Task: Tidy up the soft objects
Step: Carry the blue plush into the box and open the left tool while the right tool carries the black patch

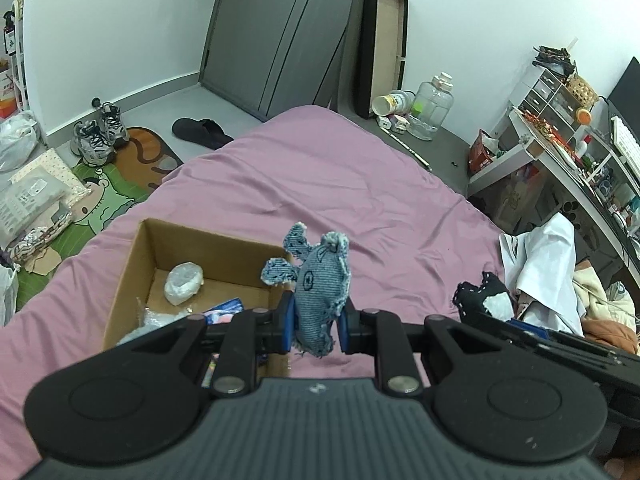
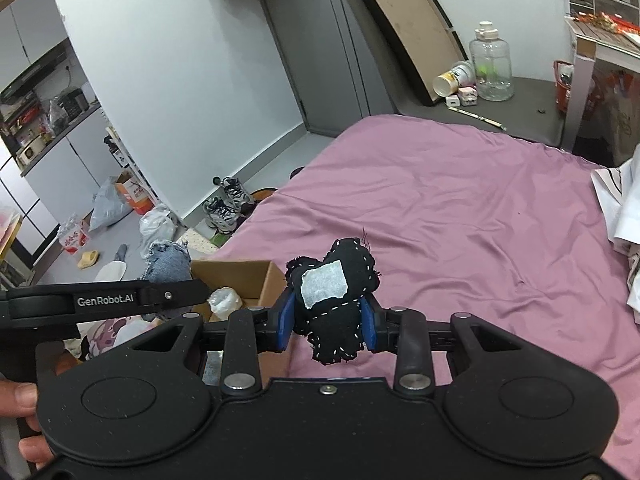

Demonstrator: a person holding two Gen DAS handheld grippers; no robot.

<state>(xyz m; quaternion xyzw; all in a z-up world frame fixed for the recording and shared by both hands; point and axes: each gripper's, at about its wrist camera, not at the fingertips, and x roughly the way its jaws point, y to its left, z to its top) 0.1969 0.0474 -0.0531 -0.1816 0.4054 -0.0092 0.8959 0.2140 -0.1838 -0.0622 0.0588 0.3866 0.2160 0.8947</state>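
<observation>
My left gripper (image 1: 316, 326) is shut on a blue denim stuffed toy (image 1: 320, 284) with frayed ears, held above the pink bed just right of an open cardboard box (image 1: 132, 264). The box holds a white wrapped lump (image 1: 183, 283) and other soft items. My right gripper (image 2: 328, 322) is shut on a black stitched stuffed toy (image 2: 334, 300) with a white patch, held above the bed right of the box (image 2: 264, 280). The denim toy (image 2: 166, 260) and left gripper arm also show at the left in the right wrist view. The black toy (image 1: 482, 298) shows at the right in the left wrist view.
The pink bedsheet (image 1: 340, 184) stretches ahead. White and beige clothes (image 1: 552, 272) are piled at the bed's right edge. Shoes (image 1: 98, 136), a slipper and a patterned mat lie on the floor to the left. A cluttered desk (image 1: 560, 148) stands at the right.
</observation>
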